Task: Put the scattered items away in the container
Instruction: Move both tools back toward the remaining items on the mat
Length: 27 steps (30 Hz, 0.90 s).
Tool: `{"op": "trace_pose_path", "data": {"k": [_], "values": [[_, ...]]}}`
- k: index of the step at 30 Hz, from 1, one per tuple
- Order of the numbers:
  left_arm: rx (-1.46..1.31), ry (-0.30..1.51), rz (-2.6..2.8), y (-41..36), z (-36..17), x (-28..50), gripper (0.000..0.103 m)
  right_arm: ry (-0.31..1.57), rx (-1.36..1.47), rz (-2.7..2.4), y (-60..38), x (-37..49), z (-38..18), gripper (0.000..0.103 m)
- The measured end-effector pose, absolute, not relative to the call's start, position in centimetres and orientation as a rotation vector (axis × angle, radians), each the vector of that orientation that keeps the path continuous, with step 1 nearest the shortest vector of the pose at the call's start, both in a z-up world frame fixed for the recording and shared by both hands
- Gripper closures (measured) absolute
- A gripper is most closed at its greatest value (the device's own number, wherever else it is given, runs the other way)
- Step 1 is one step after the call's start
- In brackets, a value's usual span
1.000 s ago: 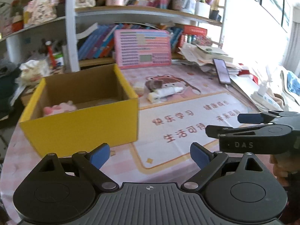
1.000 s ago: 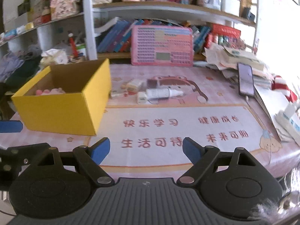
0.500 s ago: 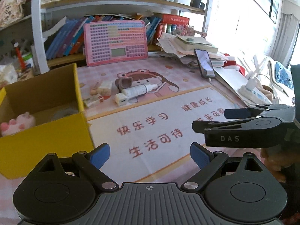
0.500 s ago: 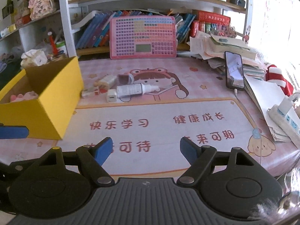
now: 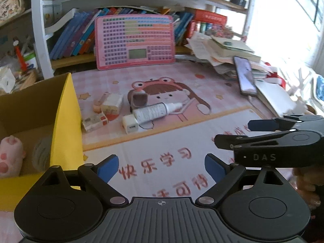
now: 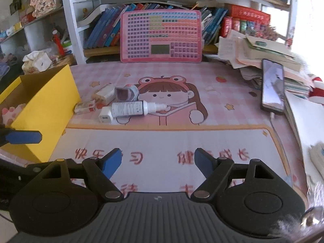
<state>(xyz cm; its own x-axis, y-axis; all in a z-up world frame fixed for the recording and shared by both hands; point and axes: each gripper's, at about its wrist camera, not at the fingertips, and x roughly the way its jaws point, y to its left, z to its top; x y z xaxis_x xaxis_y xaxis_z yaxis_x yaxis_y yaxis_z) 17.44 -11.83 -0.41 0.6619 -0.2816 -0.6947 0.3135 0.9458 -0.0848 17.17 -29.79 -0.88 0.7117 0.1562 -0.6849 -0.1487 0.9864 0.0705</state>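
The yellow cardboard box (image 5: 66,121) (image 6: 46,105) stands at the left with a pink plush toy (image 5: 10,156) inside. Just right of it on the pink mat lie a white spray bottle (image 5: 154,111) (image 6: 131,108), a white charger cube (image 5: 130,124) (image 6: 105,117), a small red-and-white packet (image 5: 94,121) (image 6: 85,107), a cream block (image 5: 112,103) (image 6: 104,94) and a grey gadget (image 5: 138,100) (image 6: 125,94). My left gripper (image 5: 161,167) hovers open and empty short of them. My right gripper (image 6: 158,161) is open and empty too, beside the left one.
A pink keyboard board (image 6: 161,36) leans against the bookshelf at the back. A phone (image 6: 272,87) on its cable lies beside a paper stack (image 6: 263,56) at the right. A white notebook (image 5: 273,99) sits near the right edge. The printed mat (image 6: 162,141) lies under both grippers.
Both grippers have moved right and forward toward the scattered items, so the yellow box now sits at the left edge of each view. The right jaws have narrowed slightly.
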Motion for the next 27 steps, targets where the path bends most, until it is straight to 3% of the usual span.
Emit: {"op": "trace_pose_path", "data": {"k": [5,9,20,24,27], "values": [[0.032,0.803,-0.268,-12.9,-0.7,19.4,0.010,0.776,0.018,0.240,-30.6,20.1,-1.2,0.027],[0.027,0.823,-0.226,-13.5,-1.2,20.7,0.011,0.776,0.027,0.269,-30.8,22.4,-1.7,0.036],[0.000,0.862,-0.099,-13.8,-2.5,24.5,0.029,0.794,-0.028,0.438,-27.7,30.6,-3.2,0.046],[0.013,0.868,-0.072,-14.1,-2.9,25.6,0.036,0.808,-0.079,0.487,-25.7,33.0,-3.7,0.046],[0.020,0.879,-0.053,-14.0,-3.3,26.1,0.045,0.820,-0.101,0.518,-24.6,33.8,-4.1,0.033]]}}
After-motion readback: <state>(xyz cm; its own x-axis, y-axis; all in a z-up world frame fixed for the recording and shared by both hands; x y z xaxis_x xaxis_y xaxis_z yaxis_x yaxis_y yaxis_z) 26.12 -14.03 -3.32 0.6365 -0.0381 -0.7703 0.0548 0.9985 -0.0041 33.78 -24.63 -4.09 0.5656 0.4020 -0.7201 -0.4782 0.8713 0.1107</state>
